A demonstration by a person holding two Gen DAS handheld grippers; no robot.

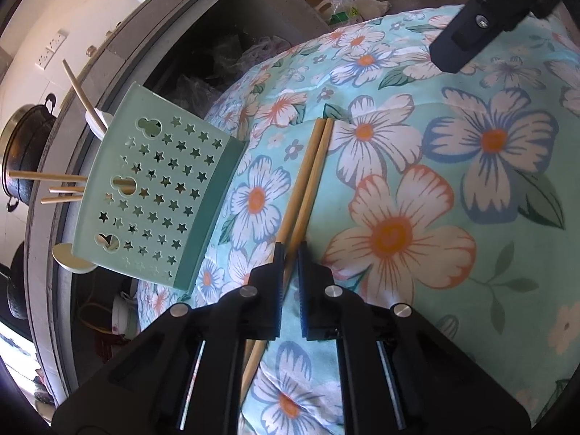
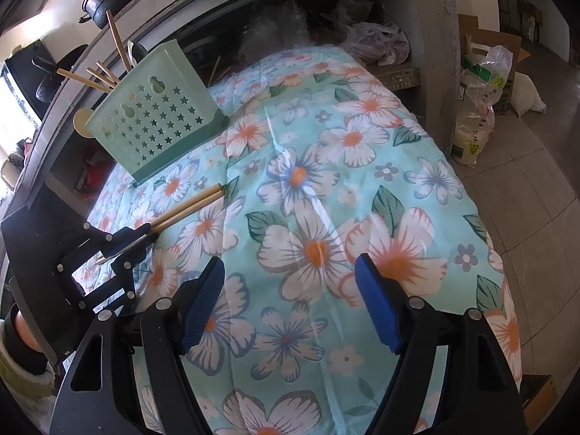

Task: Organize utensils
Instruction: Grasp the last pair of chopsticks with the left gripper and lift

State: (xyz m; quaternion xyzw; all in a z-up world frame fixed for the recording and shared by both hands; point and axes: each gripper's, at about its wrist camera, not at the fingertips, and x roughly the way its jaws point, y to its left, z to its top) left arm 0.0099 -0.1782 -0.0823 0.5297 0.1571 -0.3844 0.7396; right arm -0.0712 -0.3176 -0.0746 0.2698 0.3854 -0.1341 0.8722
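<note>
One green holder [image 1: 156, 185] with star-shaped holes stood at the left of the flowered cloth [image 1: 453, 188]. Three chopstick ends [image 1: 47, 177] and two pale spoons [image 1: 70, 257] poked out behind it in the left wrist view; the right wrist view showed about five sticks [image 2: 95, 74] there. Two chopsticks [image 1: 308, 177] lay side by side on the cloth, just right of the holder. The left gripper [image 1: 290, 250] was closed on this pair near one end. The right gripper [image 2: 288, 272] stood wide open over bare cloth, holding nothing. Only the right wrist view showed a sleeve [image 2: 20, 373], a tiled floor [image 2: 536, 195] and a plastic bag [image 2: 478, 108].
</note>
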